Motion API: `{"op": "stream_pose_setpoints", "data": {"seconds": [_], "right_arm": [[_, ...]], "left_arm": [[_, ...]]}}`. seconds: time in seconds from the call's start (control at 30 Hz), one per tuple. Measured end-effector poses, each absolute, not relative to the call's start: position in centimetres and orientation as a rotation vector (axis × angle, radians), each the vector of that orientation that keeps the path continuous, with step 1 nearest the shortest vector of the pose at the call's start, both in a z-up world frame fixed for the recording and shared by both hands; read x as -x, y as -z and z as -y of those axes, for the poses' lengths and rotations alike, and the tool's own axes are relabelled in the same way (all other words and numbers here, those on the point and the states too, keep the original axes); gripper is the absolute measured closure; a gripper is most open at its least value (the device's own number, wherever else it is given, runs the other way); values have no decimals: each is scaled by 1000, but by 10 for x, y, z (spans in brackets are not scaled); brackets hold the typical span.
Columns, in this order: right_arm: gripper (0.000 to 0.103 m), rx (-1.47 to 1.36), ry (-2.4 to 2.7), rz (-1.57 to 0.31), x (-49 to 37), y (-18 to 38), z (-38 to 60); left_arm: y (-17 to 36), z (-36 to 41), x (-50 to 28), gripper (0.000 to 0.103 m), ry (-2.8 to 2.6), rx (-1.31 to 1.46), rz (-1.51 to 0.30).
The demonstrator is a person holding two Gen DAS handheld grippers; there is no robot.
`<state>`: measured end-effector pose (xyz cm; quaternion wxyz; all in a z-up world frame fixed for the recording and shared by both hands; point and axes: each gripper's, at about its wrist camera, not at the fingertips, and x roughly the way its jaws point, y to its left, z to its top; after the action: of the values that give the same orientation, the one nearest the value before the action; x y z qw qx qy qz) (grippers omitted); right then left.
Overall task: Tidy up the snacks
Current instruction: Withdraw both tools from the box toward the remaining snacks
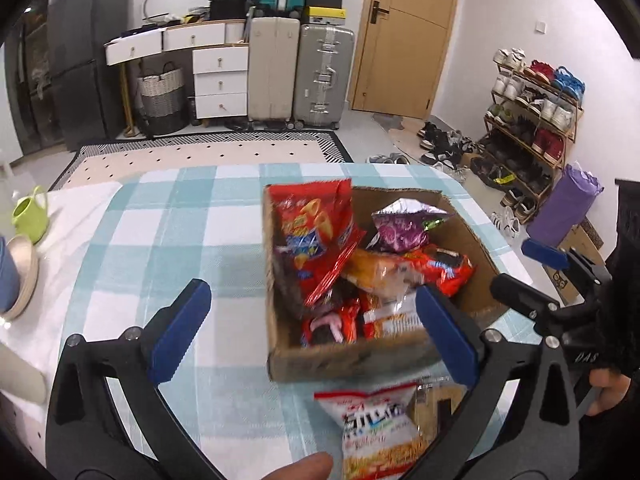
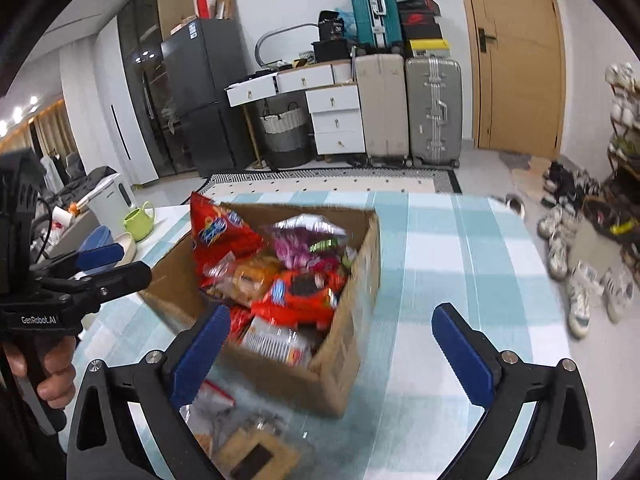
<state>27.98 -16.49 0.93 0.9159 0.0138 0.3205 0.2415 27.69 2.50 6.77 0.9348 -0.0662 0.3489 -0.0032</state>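
Observation:
A cardboard box (image 1: 352,360) (image 2: 352,320) on the checked tablecloth holds several snack bags: a big red chip bag (image 1: 316,232) (image 2: 216,232), a purple bag (image 1: 404,228) (image 2: 304,244) and red packets (image 1: 440,268) (image 2: 304,296). A white-and-red snack bag (image 1: 380,428) lies on the cloth in front of the box, next to a brown packet (image 2: 256,452). My left gripper (image 1: 316,332) is open and empty over the box's near edge. My right gripper (image 2: 332,356) is open and empty above the box's near right corner. The right gripper also shows in the left wrist view (image 1: 524,268), and the left in the right wrist view (image 2: 112,264).
A green watering can (image 1: 30,216) (image 2: 138,220), stacked plates (image 1: 24,280) and a blue bowl sit at the table's left end. Beyond the table are a rug, suitcases, drawers, a fridge, a door and a shoe rack (image 1: 532,120).

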Motion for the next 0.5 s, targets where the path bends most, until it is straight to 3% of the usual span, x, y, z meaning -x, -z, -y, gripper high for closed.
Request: {"op": "stream_pose_setpoints", "data": {"seconds": [0.5], "right_arm": [[1,-63,-485,-748,-232,21,169]], "left_arm": [[-45,-26,-206,1,-43,160,-776]]}}
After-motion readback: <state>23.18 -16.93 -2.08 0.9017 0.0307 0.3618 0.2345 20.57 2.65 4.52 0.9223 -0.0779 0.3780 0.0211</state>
